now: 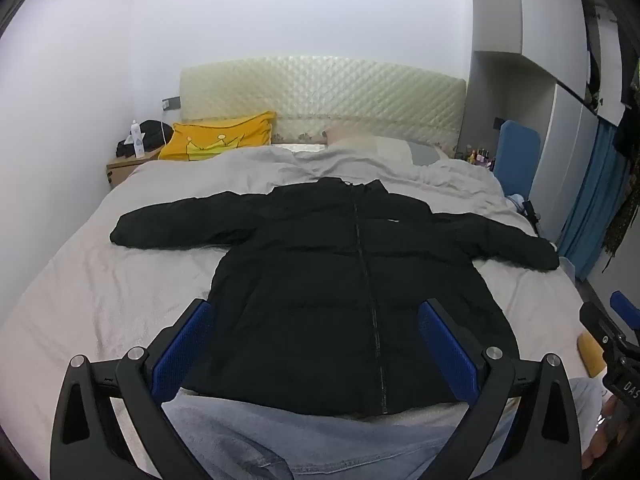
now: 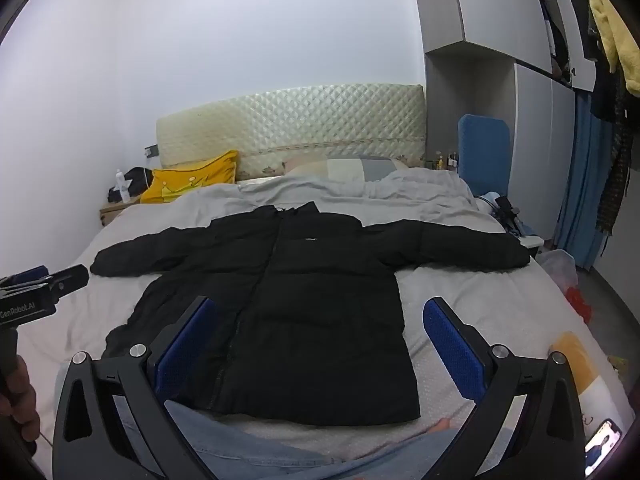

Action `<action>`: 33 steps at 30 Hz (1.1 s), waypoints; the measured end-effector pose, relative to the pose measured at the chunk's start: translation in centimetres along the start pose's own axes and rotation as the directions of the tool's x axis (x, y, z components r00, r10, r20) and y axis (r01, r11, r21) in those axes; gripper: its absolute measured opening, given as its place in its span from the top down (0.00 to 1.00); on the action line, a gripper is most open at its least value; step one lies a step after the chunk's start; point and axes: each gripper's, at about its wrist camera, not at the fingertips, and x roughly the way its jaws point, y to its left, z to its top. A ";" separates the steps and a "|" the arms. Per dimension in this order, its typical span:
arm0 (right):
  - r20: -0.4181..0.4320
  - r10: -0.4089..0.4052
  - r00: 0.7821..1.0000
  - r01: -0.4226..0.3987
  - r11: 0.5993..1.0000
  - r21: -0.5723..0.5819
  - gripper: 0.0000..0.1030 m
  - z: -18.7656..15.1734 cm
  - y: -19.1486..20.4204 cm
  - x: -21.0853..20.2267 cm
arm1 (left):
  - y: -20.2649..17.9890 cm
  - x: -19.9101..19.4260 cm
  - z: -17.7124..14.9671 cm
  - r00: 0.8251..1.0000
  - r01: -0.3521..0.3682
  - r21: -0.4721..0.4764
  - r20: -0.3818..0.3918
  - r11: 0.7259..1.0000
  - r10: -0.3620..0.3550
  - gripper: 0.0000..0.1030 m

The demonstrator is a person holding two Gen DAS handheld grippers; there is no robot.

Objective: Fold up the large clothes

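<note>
We are in a bedroom with white walls, and before us is a bed [image 1: 80,280] under a pale grey cover, with a quilted cream headboard [image 1: 320,96] behind it. At the far left a small bedside table [image 1: 120,166] carries dark things, and next to it a yellow pillow [image 1: 218,140] leans on the headboard. In the middle of the bed lies the black padded jacket [image 1: 320,280], front side up, zipped, both sleeves spread outward, its hem near us. Our left gripper [image 1: 316,344] hovers over the hem, its blue pads wide apart and holding nothing. Our right gripper [image 2: 320,344] is also wide open and empty above the hem. At the right stand a blue board [image 2: 484,148] and a white wardrobe [image 2: 532,140].
</note>
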 end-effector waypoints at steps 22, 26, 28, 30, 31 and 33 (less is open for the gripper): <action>-0.014 -0.038 0.999 0.038 0.999 0.008 0.00 -0.2 0.0 0.1 | 0.1 1.8 -0.1 0.999 -0.017 0.016 -0.050 1.000 0.018 0.01; -0.015 -0.035 0.999 0.035 0.999 0.004 0.00 -0.1 -0.1 0.1 | 0.3 1.7 -0.1 0.999 -0.016 0.015 -0.046 1.000 0.017 0.01; -0.017 -0.037 0.999 0.037 0.999 0.004 0.00 -0.1 0.0 0.2 | 0.3 1.6 -0.1 0.999 -0.026 0.014 -0.043 1.000 0.027 0.01; -0.016 -0.036 0.999 0.036 0.999 0.004 0.00 -0.1 -0.2 0.2 | 0.4 1.5 -0.1 0.999 -0.029 0.015 -0.039 0.999 0.029 0.01; -0.016 -0.037 0.999 0.037 0.999 0.004 0.00 -0.1 -0.2 0.2 | 0.4 1.4 -0.1 0.999 -0.027 0.012 -0.040 1.000 0.027 0.01; -0.017 -0.037 0.999 0.037 0.999 0.003 0.00 -0.1 -0.2 0.2 | 0.4 1.4 0.0 0.999 -0.016 0.008 -0.044 1.000 0.016 0.01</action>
